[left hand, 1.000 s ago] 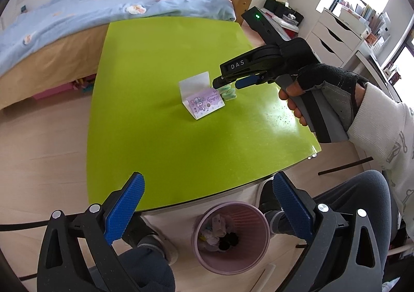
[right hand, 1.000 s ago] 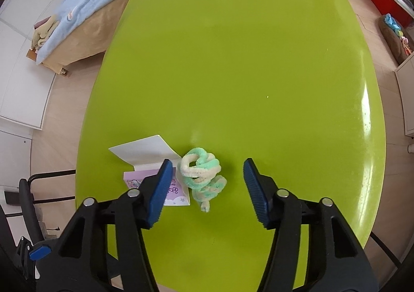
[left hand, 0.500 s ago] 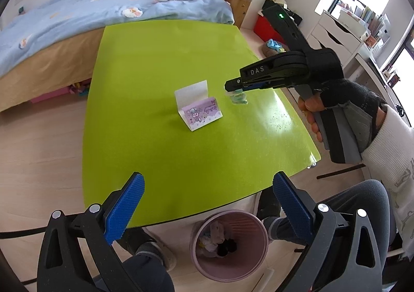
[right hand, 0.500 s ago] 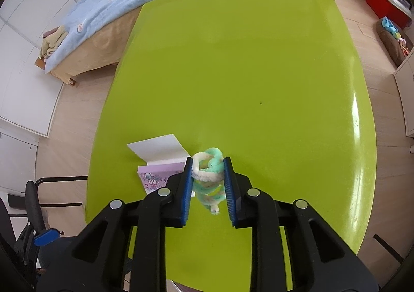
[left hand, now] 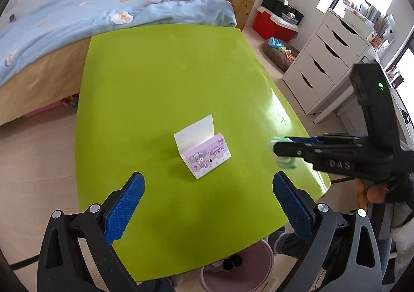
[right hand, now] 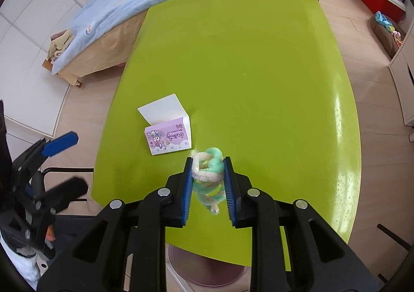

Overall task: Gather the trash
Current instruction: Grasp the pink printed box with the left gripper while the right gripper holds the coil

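right gripper [right hand: 208,178] pinches the tangle [right hand: 209,175], held just above the table [right hand: 245,59]. bin [right hand: 207,274] shows at the lower frame edge, under the table's near rim, directly below the jaws. left gripper [left hand: 207,204] spread, empty; box [left hand: 204,151] lies just ahead of it.

The tabletop [right hand: 245,59] is smooth, glossy green. The card [right hand: 169,138] looks like matt paper; the fuzzy coil [right hand: 208,178] like chenille. Tool pads [left hand: 124,207] are ribbed blue; the bed [left hand: 64,20] is cloth-covered.

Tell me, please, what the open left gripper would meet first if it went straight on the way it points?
Probably the small purple-and-white folded card, which lies ahead between the left gripper's fingers on the lime-green table. Depth is uncertain; it might touch bare tabletop just short of it.
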Demonstrator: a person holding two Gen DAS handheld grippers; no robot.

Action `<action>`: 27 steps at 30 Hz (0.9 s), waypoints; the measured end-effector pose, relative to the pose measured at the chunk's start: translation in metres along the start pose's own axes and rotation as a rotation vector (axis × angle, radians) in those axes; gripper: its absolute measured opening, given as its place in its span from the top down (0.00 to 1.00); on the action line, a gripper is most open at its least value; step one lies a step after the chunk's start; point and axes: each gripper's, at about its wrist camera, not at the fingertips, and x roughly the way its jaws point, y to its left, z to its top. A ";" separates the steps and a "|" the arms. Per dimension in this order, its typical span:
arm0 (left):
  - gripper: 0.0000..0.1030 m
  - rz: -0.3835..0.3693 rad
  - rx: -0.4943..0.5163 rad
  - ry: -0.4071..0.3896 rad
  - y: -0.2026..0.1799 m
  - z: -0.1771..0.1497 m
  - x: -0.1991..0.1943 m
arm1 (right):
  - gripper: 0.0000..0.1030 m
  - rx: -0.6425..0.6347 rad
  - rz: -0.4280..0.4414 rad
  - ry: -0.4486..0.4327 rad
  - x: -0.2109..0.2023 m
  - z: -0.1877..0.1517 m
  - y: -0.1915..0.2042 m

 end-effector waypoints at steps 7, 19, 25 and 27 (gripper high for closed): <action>0.07 0.009 -0.007 0.054 0.011 0.026 0.039 | 0.78 0.004 -0.001 -0.004 -0.012 -0.010 -0.008; 0.19 -0.020 -0.061 0.114 0.031 0.040 0.089 | 0.78 0.013 0.000 -0.006 -0.014 -0.013 -0.017; 0.51 -0.046 -0.078 0.131 0.032 0.040 0.097 | 0.78 0.018 -0.001 -0.004 -0.009 -0.012 -0.020; 0.70 -0.042 -0.080 0.131 0.031 0.041 0.096 | 0.78 0.020 0.001 -0.005 -0.009 -0.012 -0.020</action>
